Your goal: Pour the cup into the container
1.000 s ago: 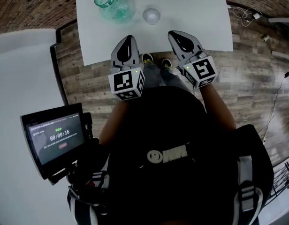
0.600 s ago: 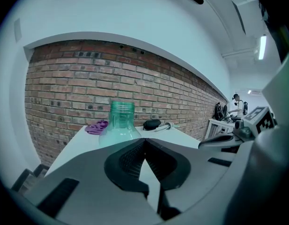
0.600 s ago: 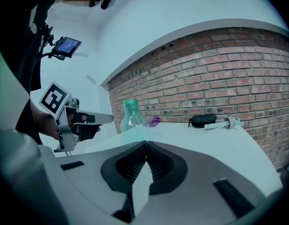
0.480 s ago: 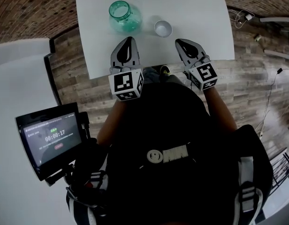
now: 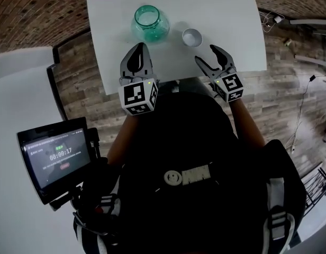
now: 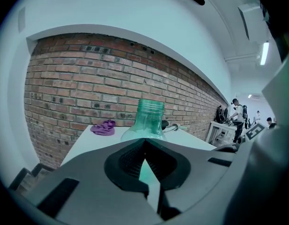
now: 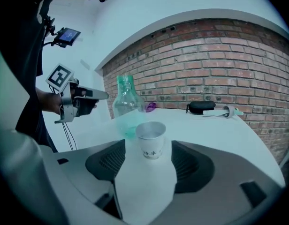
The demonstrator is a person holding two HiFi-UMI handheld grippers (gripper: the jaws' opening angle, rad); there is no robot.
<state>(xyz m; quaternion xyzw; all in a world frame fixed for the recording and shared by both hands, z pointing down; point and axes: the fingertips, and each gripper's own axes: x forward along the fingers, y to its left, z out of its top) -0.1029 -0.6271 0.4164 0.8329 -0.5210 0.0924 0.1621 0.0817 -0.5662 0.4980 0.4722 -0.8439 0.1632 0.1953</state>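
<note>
The right claw is now standing wide, its jaws having just been opening from fully closed, and nothing is sitting between them yet. The small white paper cup is standing upright on the white worktop, just ahead of that gap and beside the round-bellied teal glass jar. The left claw is staying pinched together and empty, aimed at the jar. Judging by this, the cup grasp is coming next; pouring is not yet beginning.

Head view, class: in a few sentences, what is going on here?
A person holds a gripper in each hand at the near edge of the white table. The right gripper, jaws just opened and empty, lines up on the paper cup without touching it. The left gripper, shut, points at the green jar. Pouring has not begun.
</note>
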